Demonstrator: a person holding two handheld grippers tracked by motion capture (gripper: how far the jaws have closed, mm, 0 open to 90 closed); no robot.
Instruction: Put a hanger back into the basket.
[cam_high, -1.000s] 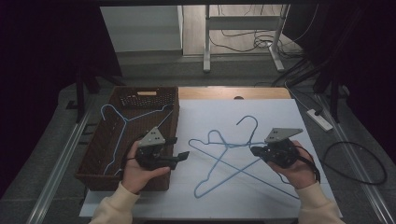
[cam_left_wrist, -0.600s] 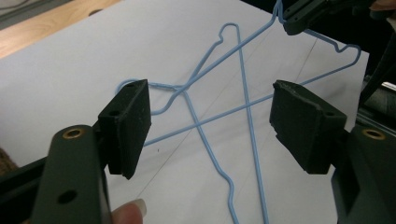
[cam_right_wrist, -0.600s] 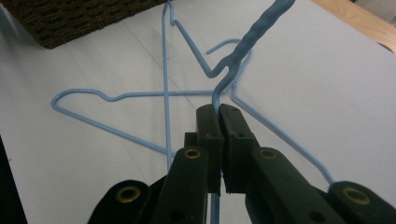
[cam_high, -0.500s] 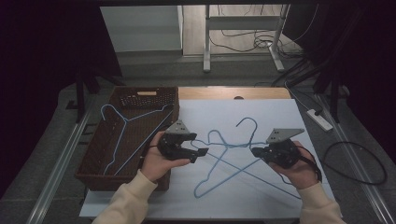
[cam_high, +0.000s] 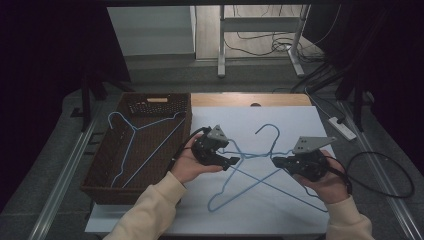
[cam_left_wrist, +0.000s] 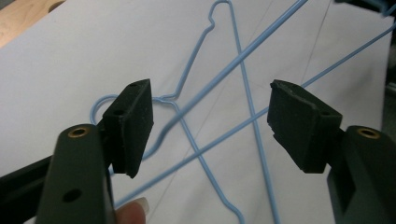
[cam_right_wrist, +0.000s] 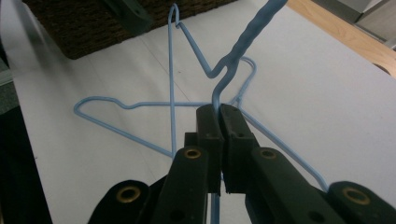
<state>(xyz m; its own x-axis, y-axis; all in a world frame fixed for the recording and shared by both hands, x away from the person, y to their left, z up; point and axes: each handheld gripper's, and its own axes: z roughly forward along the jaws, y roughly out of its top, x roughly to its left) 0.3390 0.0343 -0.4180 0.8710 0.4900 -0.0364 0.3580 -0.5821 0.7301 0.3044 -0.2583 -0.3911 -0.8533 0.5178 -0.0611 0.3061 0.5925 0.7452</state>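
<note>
Two light-blue wire hangers lie crossed on the white sheet (cam_high: 300, 125). My right gripper (cam_high: 275, 161) is shut on the wire just below the twisted neck of one hanger (cam_right_wrist: 236, 44), whose hook (cam_high: 270, 131) points away from me and is raised off the sheet. The other hanger (cam_right_wrist: 121, 103) lies flat underneath. Over the left side of the crossing, my left gripper (cam_high: 234, 161) is held open. Its two pads (cam_left_wrist: 133, 123) stand wide apart above the crossed wires (cam_left_wrist: 196, 149) and hold nothing.
A dark wicker basket (cam_high: 102, 172) stands at the left edge of the sheet with a third blue hanger (cam_high: 134, 131) inside. Bare wood (cam_high: 250, 100) shows at the table's far edge. A power strip (cam_high: 342, 127) and a cable loop (cam_high: 385, 175) lie on the floor at right.
My left gripper has moved right, from the basket's edge to over the crossed hangers. The right gripper has stayed shut on its hanger, almost in place.
</note>
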